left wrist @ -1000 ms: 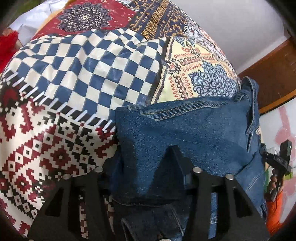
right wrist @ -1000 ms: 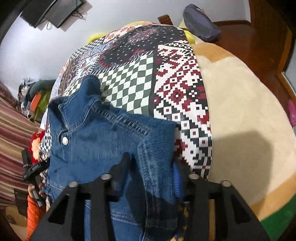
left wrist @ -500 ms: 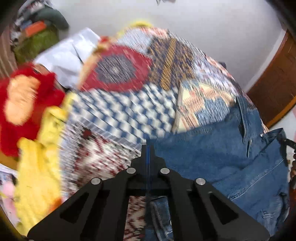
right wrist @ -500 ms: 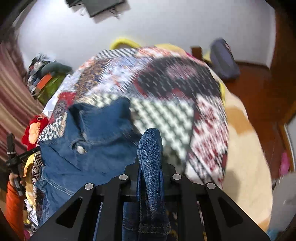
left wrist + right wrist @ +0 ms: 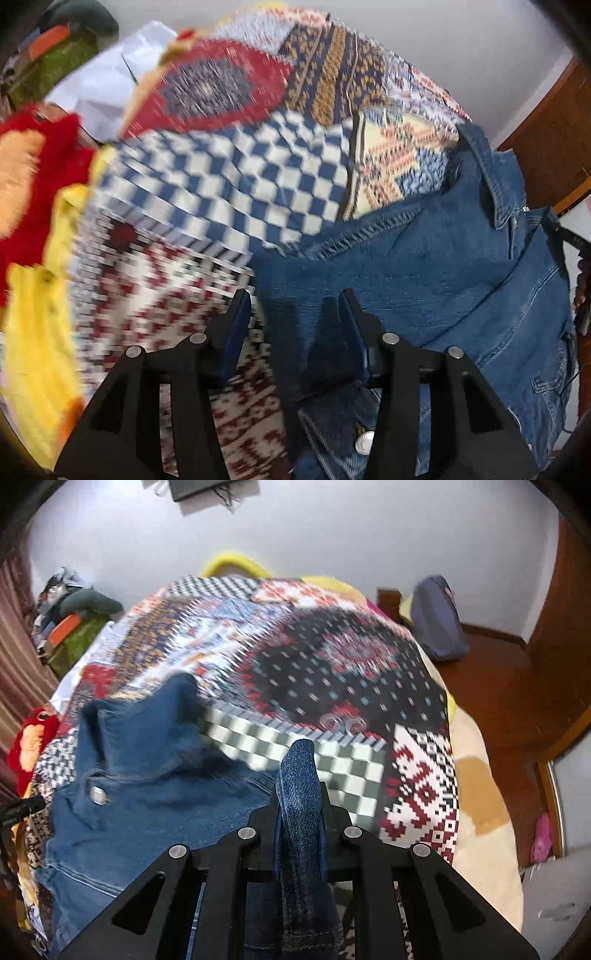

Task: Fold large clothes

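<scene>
1. Left of the left gripper lies the patchwork bedspread, with a red and yellow plush toy at its far left edge; a second ago that toy was out of view, so this hand has swung its look that way.
2. The left gripper's jaws are opening after a brief full pinch half a second back. The edge of the denim jacket lies below and between them, but the pads do not press it.
3. Right of that gripper the jacket's collar lies flat on the bedspread.
4. The right gripper is clamped on a bunched fold of denim, which a second ago hung loose between wider jaws.
5. I judge the right side is being carried over for a fold, the left regrasping.
</scene>
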A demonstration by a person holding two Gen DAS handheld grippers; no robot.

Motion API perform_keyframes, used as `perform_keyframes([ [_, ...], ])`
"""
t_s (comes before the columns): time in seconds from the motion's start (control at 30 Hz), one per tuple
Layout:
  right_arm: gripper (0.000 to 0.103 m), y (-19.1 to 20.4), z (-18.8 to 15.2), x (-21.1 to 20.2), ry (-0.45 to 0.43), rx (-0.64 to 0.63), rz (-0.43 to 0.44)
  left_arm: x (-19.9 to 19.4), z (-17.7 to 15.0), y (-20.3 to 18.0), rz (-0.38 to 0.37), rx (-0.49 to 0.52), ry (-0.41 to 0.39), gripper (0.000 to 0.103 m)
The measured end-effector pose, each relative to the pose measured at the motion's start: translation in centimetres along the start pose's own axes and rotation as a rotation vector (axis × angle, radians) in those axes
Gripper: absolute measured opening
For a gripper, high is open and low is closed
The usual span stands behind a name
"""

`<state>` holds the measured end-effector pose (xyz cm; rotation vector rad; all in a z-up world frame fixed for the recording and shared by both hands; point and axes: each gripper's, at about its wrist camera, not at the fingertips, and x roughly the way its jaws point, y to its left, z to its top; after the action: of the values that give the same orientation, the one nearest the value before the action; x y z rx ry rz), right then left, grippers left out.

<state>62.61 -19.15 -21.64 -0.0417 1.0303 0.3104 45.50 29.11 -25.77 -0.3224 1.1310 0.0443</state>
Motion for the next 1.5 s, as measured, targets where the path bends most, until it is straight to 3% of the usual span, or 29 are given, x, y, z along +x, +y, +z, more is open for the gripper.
perform_keyframes([
  [0.13,0.012,-0.8,-1.0,2.2,0.031,-0.01,-0.021,2.7,0.2,-0.3,-0.008,-0.04,0.041,0.048],
  [0.37,0.014,-1.2,-2.6,3.5,0.055,-0.05,-0.03,3.3,-0.4,-2.4,0.121,0.072,0.01,0.049],
  [0.6,0.015,-1.8,-3.4,2.1,0.102,-0.033,-0.024,3.0,-0.1,-1.0,0.171,-0.004,0.015,0.048],
  [0.67,0.02,-1.8,-3.8,1.3,0.115,-0.04,-0.061,2.2,-0.2,-0.7,0.181,-0.023,0.03,0.048],
  [0.7,0.032,-1.6,-4.0,0.7,0.114,-0.057,-0.103,1.5,-0.3,-0.4,0.168,-0.026,0.025,0.048],
  [0.73,0.054,-1.6,-4.2,0.3,0.11,-0.071,-0.148,0.7,-0.4,-0.7,0.159,-0.025,0.014,0.048],
  [0.8,0.074,-1.2,-4.6,-1.3,0.07,-0.114,-0.26,-1.2,-0.6,-1.1,0.167,-0.011,-0.016,0.048],
  [0.9,0.074,-0.9,-5.1,-3.8,0.053,-0.131,-0.268,-4.3,-0.9,-2.4,0.173,0.028,-0.061,0.048],
  [1.1,0.074,0.8,-6.4,-12.0,-0.034,-0.146,-0.177,-9.2,-1.3,-6.2,0.16,0.082,-0.149,0.049],
  [1.27,0.08,2.3,-8.6,-19.1,-0.11,-0.117,-0.069,-13.4,-3.3,-9.3,0.126,0.123,-0.228,0.063],
  [1.33,0.09,2.6,-9.6,-21.3,-0.118,-0.088,-0.029,-15.3,-4.6,-10.4,0.119,0.141,-0.256,0.082],
  [1.4,0.09,2.8,-10.8,-23.2,-0.13,-0.061,0.018,-16.9,-6.3,-11.1,0.119,0.149,-0.287,0.098],
  [1.5,0.091,2.9,-13.0,-25.5,-0.129,-0.019,0.09,-18.6,-8.5,-11.5,0.113,0.14,-0.302,0.103],
])
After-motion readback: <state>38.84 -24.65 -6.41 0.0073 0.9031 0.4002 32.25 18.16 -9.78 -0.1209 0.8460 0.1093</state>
